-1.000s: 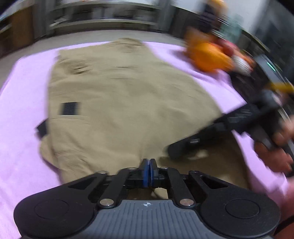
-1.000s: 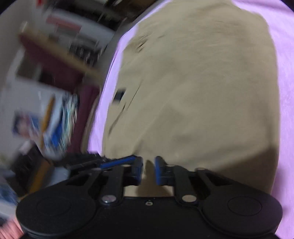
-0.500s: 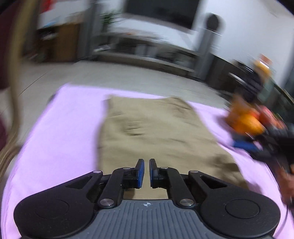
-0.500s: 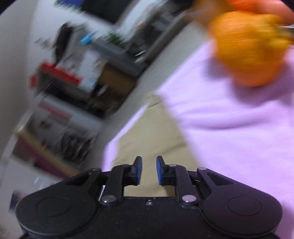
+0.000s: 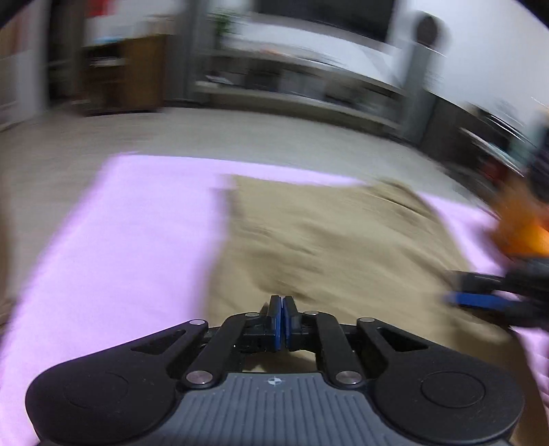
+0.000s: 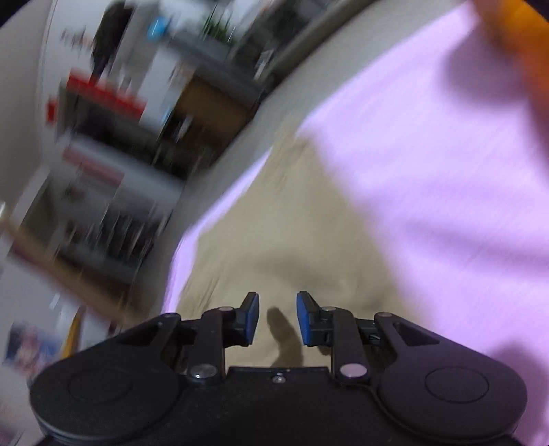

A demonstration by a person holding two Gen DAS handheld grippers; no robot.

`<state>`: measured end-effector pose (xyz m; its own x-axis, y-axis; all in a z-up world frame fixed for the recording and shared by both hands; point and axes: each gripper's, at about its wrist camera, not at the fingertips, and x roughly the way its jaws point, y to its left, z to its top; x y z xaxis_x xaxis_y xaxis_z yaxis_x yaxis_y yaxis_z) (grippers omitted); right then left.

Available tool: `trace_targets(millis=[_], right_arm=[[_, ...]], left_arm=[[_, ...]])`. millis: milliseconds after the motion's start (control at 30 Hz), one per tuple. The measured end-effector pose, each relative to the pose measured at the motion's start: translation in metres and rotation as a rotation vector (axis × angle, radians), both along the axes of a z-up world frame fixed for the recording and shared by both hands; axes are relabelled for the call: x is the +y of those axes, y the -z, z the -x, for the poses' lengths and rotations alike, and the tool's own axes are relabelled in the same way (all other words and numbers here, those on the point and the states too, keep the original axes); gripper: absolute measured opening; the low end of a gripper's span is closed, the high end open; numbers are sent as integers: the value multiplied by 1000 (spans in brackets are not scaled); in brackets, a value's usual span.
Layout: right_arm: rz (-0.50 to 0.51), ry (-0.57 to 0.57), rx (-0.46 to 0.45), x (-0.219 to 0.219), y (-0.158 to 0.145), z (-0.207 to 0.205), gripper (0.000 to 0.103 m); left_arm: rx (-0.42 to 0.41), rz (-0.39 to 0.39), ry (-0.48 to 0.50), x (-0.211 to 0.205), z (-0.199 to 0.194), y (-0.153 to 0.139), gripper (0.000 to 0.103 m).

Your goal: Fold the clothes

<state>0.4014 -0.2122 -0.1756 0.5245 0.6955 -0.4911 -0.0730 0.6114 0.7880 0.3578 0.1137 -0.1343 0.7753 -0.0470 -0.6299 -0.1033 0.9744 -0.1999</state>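
Observation:
A tan garment (image 5: 329,247) lies folded on a pink cloth-covered surface (image 5: 120,240). My left gripper (image 5: 282,320) is shut with nothing visible between its blue pads, held above the garment's near edge. My right gripper (image 6: 276,317) is open and empty above the near end of the same garment (image 6: 274,247). The right gripper also shows at the right edge of the left wrist view (image 5: 487,291). Both views are blurred by motion.
An orange object (image 5: 521,230) sits at the right edge of the pink cloth and shows at the top right in the right wrist view (image 6: 514,31). Beyond the cloth are floor, shelves (image 5: 291,92) and a wooden cabinet (image 5: 123,75).
The left gripper, open half a second ago, has shut. The right gripper has opened wider. Both have lowered towards the garment's near edge after lifting away.

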Motion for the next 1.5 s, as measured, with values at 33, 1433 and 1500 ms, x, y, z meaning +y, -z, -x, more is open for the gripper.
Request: trace_targets(millis=[33,1433,1500], right_arm=[[-4,35,-12,-6,6,0,22],[138,58,-55,-52,-99,339,51],[184,46,-24,-44,-87,342,49]], left_arm=[[-5,8,-41,6,0,0,12],[126,69,77,-26,309,-67,21],[120,32,108,-41,316,-64,21]])
